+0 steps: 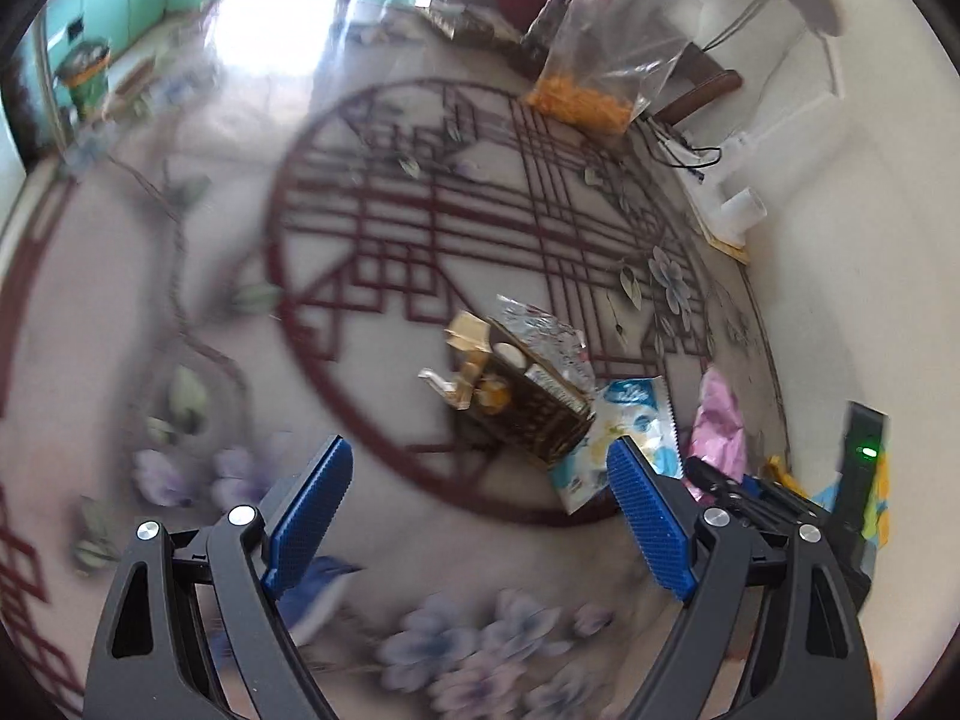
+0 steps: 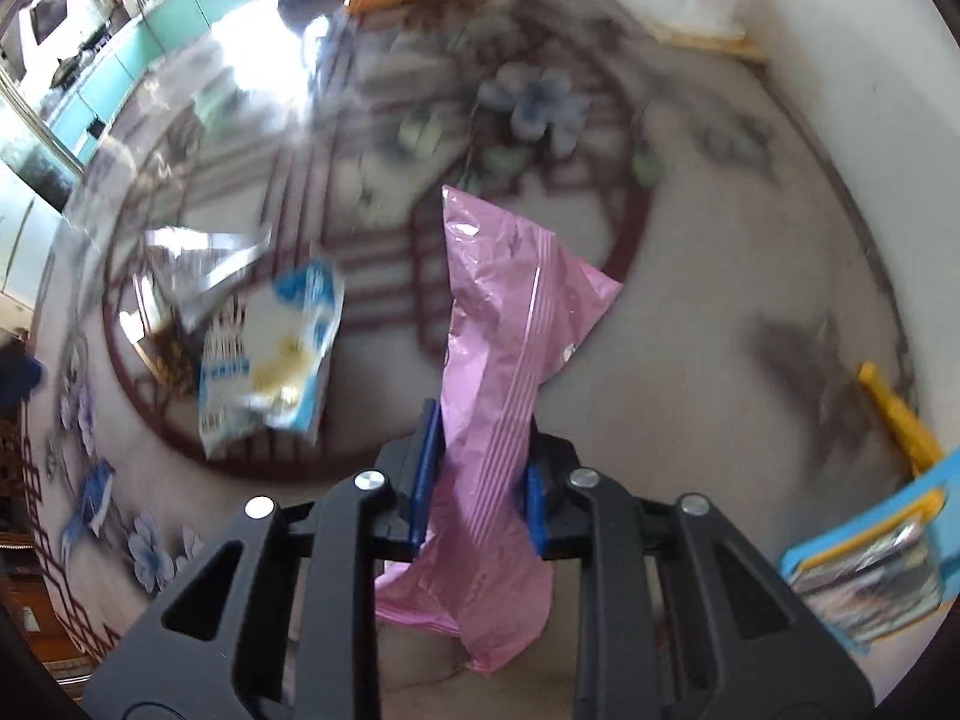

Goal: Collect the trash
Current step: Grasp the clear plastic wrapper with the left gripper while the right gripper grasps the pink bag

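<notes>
My right gripper [image 2: 478, 444] is shut on a pink plastic bag [image 2: 510, 324] and holds it above the patterned tabletop; the bag also shows in the left wrist view [image 1: 720, 420]. My left gripper [image 1: 480, 468] is open and empty above the table. Just beyond its right finger lie a blue and white snack wrapper [image 1: 618, 438] and a dark open box with silver foil and small wrappers [image 1: 516, 372]. The wrapper [image 2: 270, 348] and the foil [image 2: 204, 264] also show blurred in the right wrist view.
A clear bag of orange snacks [image 1: 594, 60] stands at the far side. A white cup [image 1: 741, 210] and cables lie by the wall on the right. A blue and yellow packet [image 2: 870, 558] lies at the right. A green can [image 1: 84, 78] stands far left.
</notes>
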Demonstrator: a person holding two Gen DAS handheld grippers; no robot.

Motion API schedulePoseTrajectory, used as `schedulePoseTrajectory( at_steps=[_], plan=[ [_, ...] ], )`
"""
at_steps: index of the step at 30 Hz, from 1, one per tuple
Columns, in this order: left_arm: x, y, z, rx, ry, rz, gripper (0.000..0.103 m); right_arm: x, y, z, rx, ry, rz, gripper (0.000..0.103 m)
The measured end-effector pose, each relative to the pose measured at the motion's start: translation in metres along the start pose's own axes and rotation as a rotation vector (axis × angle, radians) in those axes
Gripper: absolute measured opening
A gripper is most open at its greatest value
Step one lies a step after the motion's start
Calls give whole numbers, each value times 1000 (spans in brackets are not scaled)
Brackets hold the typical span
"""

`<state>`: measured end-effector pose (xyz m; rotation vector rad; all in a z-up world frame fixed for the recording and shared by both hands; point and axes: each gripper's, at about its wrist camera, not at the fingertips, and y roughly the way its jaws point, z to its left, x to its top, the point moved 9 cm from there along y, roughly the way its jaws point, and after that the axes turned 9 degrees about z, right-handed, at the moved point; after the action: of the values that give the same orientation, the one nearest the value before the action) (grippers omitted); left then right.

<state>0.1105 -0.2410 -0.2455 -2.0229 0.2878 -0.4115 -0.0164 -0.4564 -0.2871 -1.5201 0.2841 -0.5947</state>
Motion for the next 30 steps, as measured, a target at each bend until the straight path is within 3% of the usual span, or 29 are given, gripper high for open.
schedulePoseTrajectory(
  at_steps=[4, 6, 15, 17, 19, 22, 23, 27, 30],
  plan=[
    [4, 29, -5, -21, -101, 60, 83, 19, -15, -10, 20, -2, -53, 24],
    [11, 35, -9, -6, -115, 53, 83, 30, -17, -9, 31, -6, -64, 24],
    [48, 49, -41, 6, -50, 19, 81, 58, 0, -13, 66, -9, -41, 24],
    [55, 57, -43, 17, -47, 36, 73, 65, 5, -13, 72, -10, -33, 24],
    [60, 65, -44, 19, -56, 51, 55, 69, 12, -13, 78, -12, -19, 24],
    [63, 77, -49, 26, -29, 79, 37, 69, 24, -13, 87, -9, 5, 24],
    [63, 80, -51, 28, -14, 89, 22, 69, 27, -14, 90, -7, 13, 24],
    [64, 81, -56, 33, 28, 79, 10, 69, 33, -14, 103, 0, 23, 24],
    [66, 73, -58, 50, 66, 55, 10, 72, 27, -10, 111, -7, 10, 24]
  ],
)
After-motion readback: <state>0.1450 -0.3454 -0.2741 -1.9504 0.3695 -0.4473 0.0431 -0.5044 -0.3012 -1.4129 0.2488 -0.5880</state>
